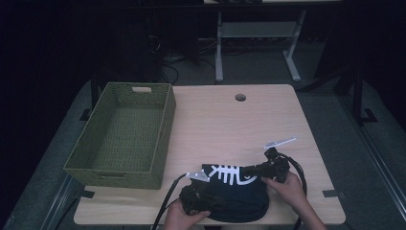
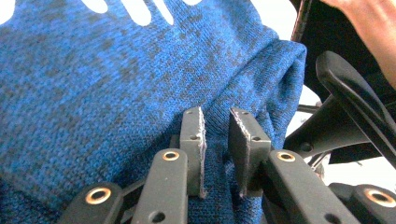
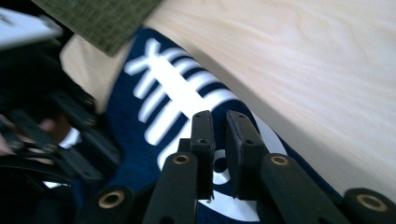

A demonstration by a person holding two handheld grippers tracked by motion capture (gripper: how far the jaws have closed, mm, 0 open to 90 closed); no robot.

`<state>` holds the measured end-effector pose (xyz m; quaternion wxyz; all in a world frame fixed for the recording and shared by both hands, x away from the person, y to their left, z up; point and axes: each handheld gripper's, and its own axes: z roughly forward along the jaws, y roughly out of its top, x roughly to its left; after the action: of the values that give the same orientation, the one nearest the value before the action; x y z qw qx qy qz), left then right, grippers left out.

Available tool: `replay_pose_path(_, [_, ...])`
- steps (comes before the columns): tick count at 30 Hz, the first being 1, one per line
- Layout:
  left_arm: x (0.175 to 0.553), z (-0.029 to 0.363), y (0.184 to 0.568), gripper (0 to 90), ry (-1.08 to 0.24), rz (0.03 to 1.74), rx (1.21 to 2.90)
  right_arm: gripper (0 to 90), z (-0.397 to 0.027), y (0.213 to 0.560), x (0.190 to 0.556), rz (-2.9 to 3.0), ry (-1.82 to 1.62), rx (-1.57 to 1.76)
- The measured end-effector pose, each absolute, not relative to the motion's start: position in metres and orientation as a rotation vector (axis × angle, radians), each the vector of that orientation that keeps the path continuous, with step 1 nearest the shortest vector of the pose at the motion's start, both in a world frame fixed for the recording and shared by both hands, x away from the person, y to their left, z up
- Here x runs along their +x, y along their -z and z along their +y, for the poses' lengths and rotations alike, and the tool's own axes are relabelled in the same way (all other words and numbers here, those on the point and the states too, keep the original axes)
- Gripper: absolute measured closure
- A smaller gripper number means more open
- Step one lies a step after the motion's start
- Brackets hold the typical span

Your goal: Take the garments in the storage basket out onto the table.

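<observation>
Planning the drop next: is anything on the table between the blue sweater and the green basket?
Nothing visible: bare table lies between the blue sweater and the green basket, whose inside looks empty.

The garment near the table's six o'clock edge is dark navy from above, with a white fish-skeleton print across its top. Close up, its knit reads as bright blue flecked with darker blue. The basket, at about nine o'clock on the table, is olive green in a fine woven pattern. The tabletop is pale wood with faint grain. Both grippers, left and right, are black, with brass-coloured rivets.
</observation>
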<state>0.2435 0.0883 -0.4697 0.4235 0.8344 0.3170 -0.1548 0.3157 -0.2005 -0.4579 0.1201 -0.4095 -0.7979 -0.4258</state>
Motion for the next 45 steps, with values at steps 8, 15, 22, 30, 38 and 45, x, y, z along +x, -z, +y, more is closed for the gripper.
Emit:
replay_pose_path(8, [0.243,0.088,0.470,75.5,0.388,0.794,2.087,80.4,-0.209,0.456,0.313,-2.296,1.298,-1.195])
replay_pose_path(15, [0.243,0.088,0.470,75.3,0.384,0.795,2.085,80.8,-0.236,0.457,0.309,-2.267,1.305,-1.270])
replay_pose_path(22, [0.243,0.089,0.470,75.3,0.388,0.797,2.084,80.1,-0.243,0.471,0.307,-2.256,1.264,-1.302])
replay_pose_path(30, [0.242,0.089,0.470,74.3,0.386,0.796,2.077,78.8,-0.225,0.448,0.306,-2.240,1.345,-1.191])
replay_pose_path(38, [0.241,0.089,0.470,74.0,0.384,0.801,2.066,78.8,-0.160,0.433,0.325,-2.297,1.294,-1.038])
replay_pose_path(45, [0.241,0.090,0.471,73.4,0.384,0.803,2.055,80.7,-0.129,0.447,0.341,-2.360,1.169,-1.009])
